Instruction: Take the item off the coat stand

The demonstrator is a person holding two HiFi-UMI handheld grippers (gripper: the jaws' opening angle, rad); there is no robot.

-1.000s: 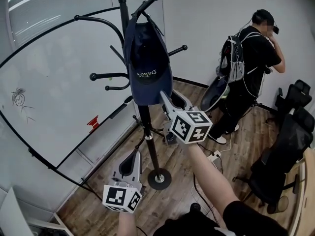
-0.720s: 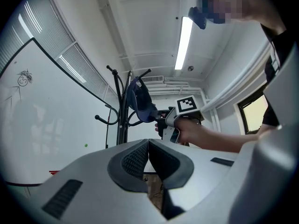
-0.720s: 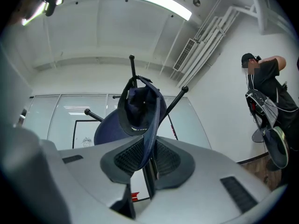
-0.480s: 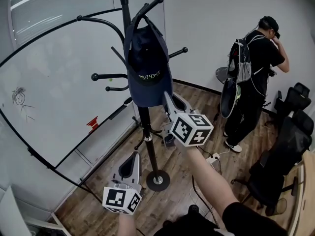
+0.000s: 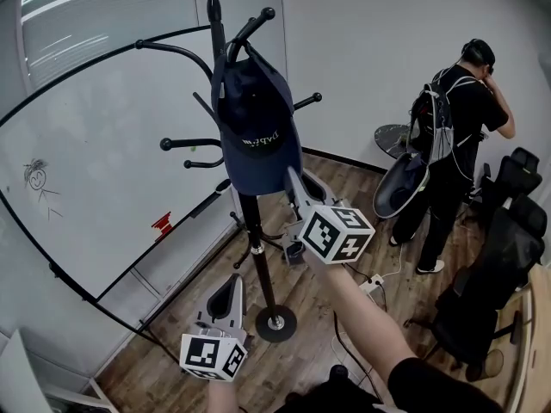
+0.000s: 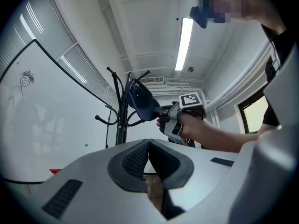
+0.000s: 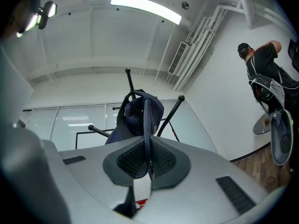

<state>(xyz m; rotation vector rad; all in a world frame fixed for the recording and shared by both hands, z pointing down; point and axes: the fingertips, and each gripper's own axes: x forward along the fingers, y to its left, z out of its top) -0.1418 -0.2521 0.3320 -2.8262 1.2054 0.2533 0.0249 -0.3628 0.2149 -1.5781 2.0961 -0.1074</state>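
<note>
A navy cap hangs on a top hook of the black coat stand. My right gripper reaches up to the cap's lower edge. In the right gripper view its jaws are closing, with the cap's brim edge-on between the pads, which press on it. My left gripper hangs low beside the stand's pole, clear of the cap. Its jaws are shut with nothing between them. From the left gripper view, the cap shows with the right gripper at its rim.
A whiteboard on a curved black frame stands left of the stand. A person with a backpack stands at the back right, beside a round dish-shaped thing. Black office chairs line the right side. A power strip lies on the wood floor.
My right gripper's jaws have closed onto the cap's brim. The person at the back has stepped to the right. The left gripper has barely moved.
</note>
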